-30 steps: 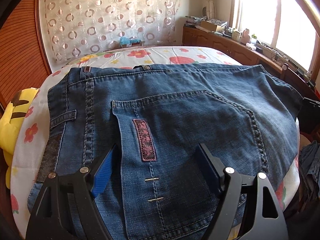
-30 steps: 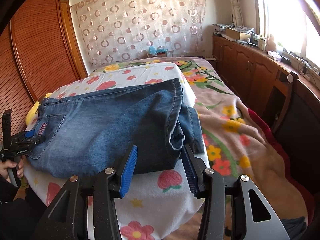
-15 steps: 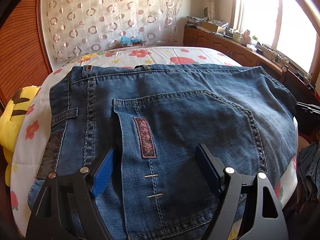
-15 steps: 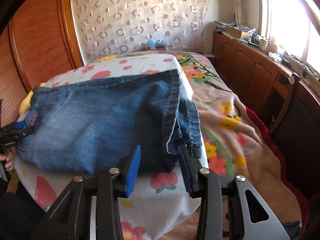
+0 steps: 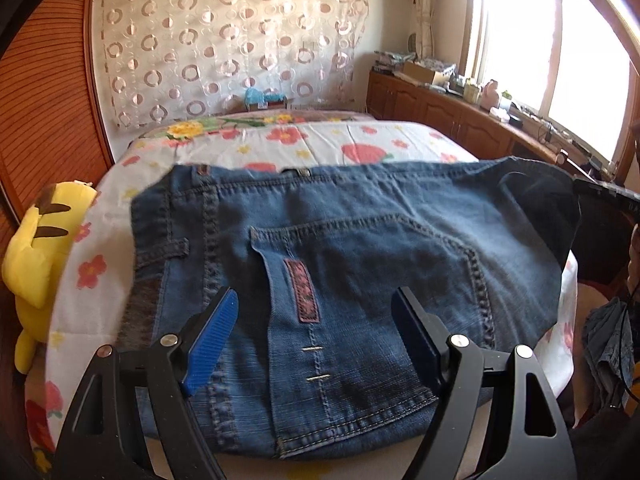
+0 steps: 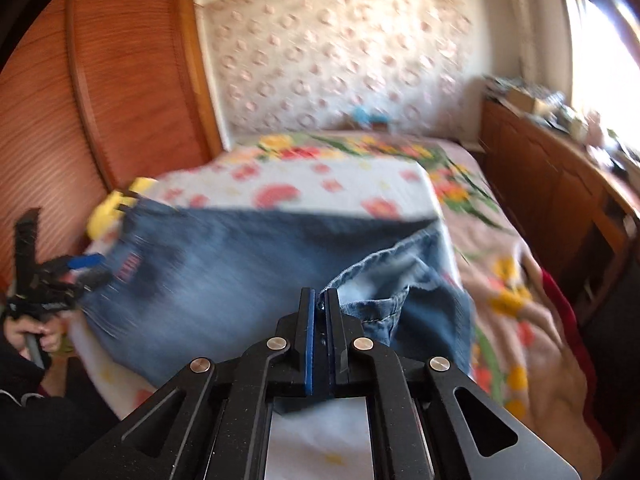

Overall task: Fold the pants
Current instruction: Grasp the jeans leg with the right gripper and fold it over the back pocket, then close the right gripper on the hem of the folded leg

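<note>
Blue jeans [image 5: 360, 248] lie folded across a flowered sheet [image 5: 320, 148], back pocket up. My left gripper [image 5: 316, 320] is open above the waist end, and its blue pads [image 5: 212, 336] stand wide apart on either side of the pocket's pink label without pinching it. In the right wrist view the jeans [image 6: 208, 272] are blurred. My right gripper [image 6: 320, 300] is shut on the leg-end fabric [image 6: 384, 280], which is lifted and bunched off the bed. The left gripper [image 6: 76, 268] shows at the far left, held by a hand [image 6: 24, 332].
A yellow plush toy [image 5: 36, 248] lies at the bed's left edge by the wooden wardrobe [image 6: 120, 80]. A floral blanket [image 6: 512, 288] covers the right of the bed. Wooden cabinets [image 6: 560, 200] with clutter run under the window. A patterned curtain [image 5: 224, 48] hangs behind.
My right gripper's jaws closed on the jeans' leg end and rose, pulling that end up off the bed. My left gripper lifted a little and stayed open.
</note>
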Demonstrator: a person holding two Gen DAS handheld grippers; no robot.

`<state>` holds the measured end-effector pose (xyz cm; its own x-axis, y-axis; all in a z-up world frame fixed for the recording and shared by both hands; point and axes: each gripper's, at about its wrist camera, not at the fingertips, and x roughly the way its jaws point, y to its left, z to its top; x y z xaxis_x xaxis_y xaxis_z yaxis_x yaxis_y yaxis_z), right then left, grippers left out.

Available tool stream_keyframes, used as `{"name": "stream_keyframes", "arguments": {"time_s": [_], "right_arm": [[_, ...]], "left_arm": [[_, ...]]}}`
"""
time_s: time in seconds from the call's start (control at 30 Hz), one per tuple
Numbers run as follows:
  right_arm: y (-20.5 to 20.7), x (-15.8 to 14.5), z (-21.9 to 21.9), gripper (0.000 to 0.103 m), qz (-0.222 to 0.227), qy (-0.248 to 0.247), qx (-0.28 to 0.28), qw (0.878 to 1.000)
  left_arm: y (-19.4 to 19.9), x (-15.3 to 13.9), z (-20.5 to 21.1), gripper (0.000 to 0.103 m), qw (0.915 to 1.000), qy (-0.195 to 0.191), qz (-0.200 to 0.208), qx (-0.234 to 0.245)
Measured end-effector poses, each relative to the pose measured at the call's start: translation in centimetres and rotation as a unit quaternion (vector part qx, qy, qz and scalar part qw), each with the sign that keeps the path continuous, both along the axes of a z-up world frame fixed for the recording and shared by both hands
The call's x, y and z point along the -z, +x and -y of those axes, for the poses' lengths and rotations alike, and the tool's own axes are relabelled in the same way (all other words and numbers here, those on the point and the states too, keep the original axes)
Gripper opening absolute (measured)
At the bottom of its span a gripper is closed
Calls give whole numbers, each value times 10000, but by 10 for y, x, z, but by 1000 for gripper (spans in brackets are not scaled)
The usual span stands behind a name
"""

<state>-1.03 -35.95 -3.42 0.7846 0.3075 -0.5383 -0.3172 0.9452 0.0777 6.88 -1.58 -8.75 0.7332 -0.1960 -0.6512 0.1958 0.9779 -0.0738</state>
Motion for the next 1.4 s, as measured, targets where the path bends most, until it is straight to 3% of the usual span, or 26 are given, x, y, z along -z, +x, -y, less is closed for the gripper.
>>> {"name": "stream_keyframes", "arguments": {"time_s": [0.27, 0.53, 0.77, 0.87, 1.0, 1.07, 1.13, 1.4], "right_arm": [[8, -52, -83, 4, 500, 61, -1178, 9918], [11, -67, -157, 4, 567, -6, -1999, 9782], [26, -59, -179, 4, 391, -187, -1941, 9800], [36, -61, -164, 4, 395, -216, -1915, 9805], [19, -67, -156, 9, 472, -279, -1891, 9804], [15, -70, -157, 15, 522, -307, -1876, 9804], [11, -69, -156, 36, 554, -349, -1825, 9810], [10, -49, -122, 37, 405, -396, -1344, 9893]], "left_arm": [[-11, -17, -23, 80, 9994, -79, 218, -254], [-18, -16, -50, 80, 9982, -153, 230, -530], [-18, -10, -57, 80, 9978, -224, 145, -606], [-17, -8, -54, 80, 9981, -223, 121, -567], [-15, -5, -50, 80, 9984, -234, 81, -505], [-14, -4, -47, 80, 9986, -243, 63, -474], [-12, -4, -42, 80, 9988, -257, 38, -412], [1, -8, -14, 80, 9998, -213, 52, -25]]}}
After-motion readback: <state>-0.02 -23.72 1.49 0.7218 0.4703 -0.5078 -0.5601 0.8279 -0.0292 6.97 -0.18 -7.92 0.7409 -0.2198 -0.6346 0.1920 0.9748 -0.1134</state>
